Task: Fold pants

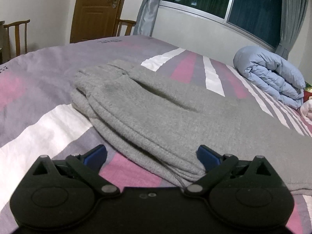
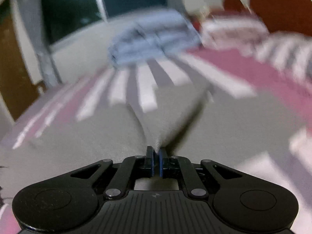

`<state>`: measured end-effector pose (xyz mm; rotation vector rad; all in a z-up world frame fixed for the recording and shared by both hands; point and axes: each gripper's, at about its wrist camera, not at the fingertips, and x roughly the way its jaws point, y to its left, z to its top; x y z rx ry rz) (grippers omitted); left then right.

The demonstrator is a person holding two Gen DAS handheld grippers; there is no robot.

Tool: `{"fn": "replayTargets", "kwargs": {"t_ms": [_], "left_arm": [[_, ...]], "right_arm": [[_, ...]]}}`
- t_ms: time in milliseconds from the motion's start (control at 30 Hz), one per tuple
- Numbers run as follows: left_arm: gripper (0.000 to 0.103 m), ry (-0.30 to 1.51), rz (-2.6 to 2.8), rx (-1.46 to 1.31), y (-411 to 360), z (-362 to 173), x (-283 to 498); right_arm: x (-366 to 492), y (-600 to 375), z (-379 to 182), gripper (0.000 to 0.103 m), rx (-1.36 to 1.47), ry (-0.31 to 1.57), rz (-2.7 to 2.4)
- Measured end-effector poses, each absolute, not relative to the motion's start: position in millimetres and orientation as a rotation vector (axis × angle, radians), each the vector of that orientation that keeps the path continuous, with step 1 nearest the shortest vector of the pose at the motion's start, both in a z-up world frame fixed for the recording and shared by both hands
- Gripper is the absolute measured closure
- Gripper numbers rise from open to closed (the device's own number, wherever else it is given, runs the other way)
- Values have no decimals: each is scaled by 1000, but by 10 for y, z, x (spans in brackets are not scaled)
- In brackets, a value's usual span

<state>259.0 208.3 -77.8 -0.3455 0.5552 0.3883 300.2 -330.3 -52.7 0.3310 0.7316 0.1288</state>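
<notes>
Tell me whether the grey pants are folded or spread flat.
Folded: the grey pants lie in stacked layers on the bed, and the right gripper pinches a raised fold.

**Grey pants, partly folded on the bed**

The grey knitted-fleece pants (image 1: 156, 113) lie flat, filling the middle of the left wrist view. Their stacked folded edges run from about 10 o'clock toward 6 o'clock, several layers showing along that side. A shallow crease crosses the top layer near the centre. In the blurred right wrist view the same grey fabric (image 2: 78, 140) spreads across the lower half, with one pinched ridge rising at 6 o'clock toward the centre.
</notes>
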Motion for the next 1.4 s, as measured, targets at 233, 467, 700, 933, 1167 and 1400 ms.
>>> {"fn": "replayTargets", "kwargs": {"t_ms": [233, 467, 700, 933, 1167, 1400], "left_arm": [[8, 542, 395, -345, 2078, -770, 2557], [7, 547, 390, -358, 2110, -769, 2561], [7, 552, 394, -352, 2107, -765, 2575], [7, 548, 391, -357, 2116, -766, 2566], [7, 546, 392, -358, 2126, -774, 2562], [6, 546, 418, -338, 2092, -740, 2566]], "right_arm": [[2946, -3399, -169, 84, 250, 596, 129], [3423, -3040, -201, 58, -21, 616, 173], [3655, -3160, -396, 99, -101, 625, 129], [2958, -3989, -197, 99, 335, 607, 34], [2879, -4185, -249, 99, 267, 626, 9], [3171, -3748, -41, 27, -26, 540, 108]]}}
